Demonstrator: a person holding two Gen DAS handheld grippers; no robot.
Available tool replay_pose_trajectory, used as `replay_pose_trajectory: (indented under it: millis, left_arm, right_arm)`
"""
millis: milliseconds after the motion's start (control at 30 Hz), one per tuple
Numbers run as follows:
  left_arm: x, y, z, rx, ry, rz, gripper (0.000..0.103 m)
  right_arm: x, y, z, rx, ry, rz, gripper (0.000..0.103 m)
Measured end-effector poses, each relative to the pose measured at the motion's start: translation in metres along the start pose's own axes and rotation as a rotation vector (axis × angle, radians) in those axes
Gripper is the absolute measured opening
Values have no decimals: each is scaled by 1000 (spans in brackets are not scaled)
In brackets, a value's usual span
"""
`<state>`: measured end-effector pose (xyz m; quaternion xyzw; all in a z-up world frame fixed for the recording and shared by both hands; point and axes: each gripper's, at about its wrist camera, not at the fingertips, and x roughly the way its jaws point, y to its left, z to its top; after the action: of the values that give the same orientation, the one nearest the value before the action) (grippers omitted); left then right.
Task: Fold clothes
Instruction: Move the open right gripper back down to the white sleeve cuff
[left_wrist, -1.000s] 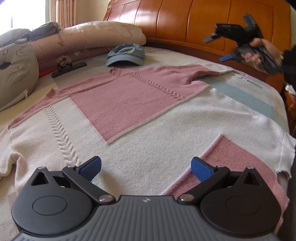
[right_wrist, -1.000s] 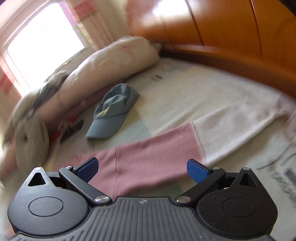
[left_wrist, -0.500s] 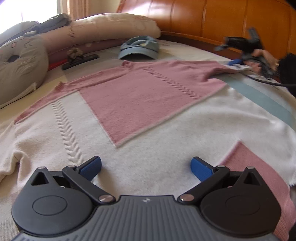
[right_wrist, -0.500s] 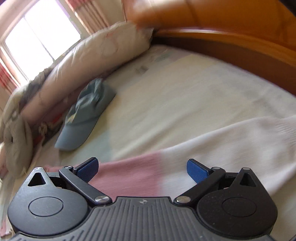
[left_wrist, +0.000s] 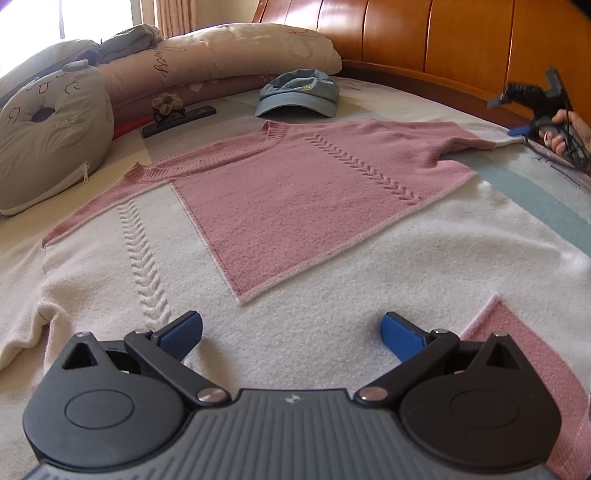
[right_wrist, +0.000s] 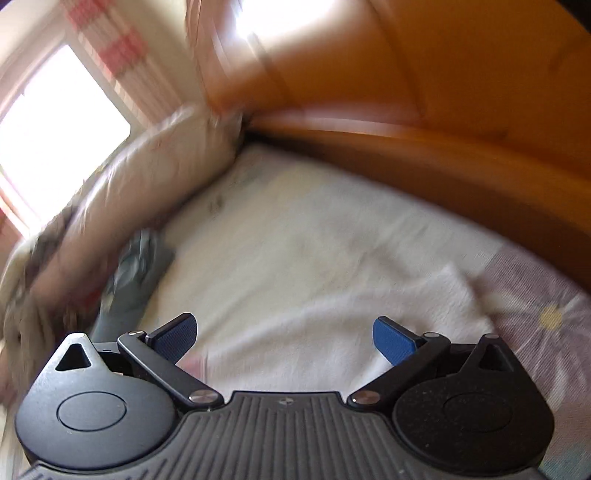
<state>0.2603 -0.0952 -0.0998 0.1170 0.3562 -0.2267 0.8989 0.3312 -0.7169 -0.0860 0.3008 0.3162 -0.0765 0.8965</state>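
A pink and white knit sweater (left_wrist: 295, 199) lies flat on the bed, neck toward the pillows. My left gripper (left_wrist: 291, 332) is open and empty, low over the sweater's white lower part. My right gripper (right_wrist: 284, 338) is open and empty over the white end of the sweater's right sleeve (right_wrist: 369, 310); that view is blurred. In the left wrist view the right gripper (left_wrist: 524, 129) shows at the far right, at the sleeve's end near the headboard.
A blue cap (left_wrist: 299, 94) lies beyond the sweater's neck. Pillows (left_wrist: 221, 62) and a grey cushion (left_wrist: 48, 136) line the left side. A dark flat object (left_wrist: 179, 118) lies by the pillows. The wooden headboard (left_wrist: 443, 33) runs behind.
My right gripper came down from the air and moved along the sleeve to its white end. My left gripper moved forward over the sweater's lower part. Both stayed open.
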Motion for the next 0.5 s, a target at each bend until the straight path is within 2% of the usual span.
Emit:
replay_pose_trajectory:
  millis: [100,167,267,333,367,433,500]
  left_arm:
    - [-1,3,-2,-15,-3,-14,102]
    - [-2,4,-4,-12,-10,-21,102]
    - [-3,5,-6,-12,-15,-29,102]
    - [-3,5,-6,-12,-18,-34,102]
    - [-3,6,-7,-13,-20,-36,102]
    - [-3,5,-6,-11,-18,-35,102]
    - [-3,5,-6,-8,-17,-33,102]
  right_arm:
    - [1,11,1,-23,-50,-182,103]
    - [3,24,0,-50,-57,-272,103]
    - [16,48,-9,-175,22,-268,103]
    - [29,56,-16,-257,40,-341,103]
    - [37,57,-18,-282,38,-386,103]
    - [44,54,-17,-309,-5,-403,103]
    - [47,53,-13,-285,-13,-418,103]
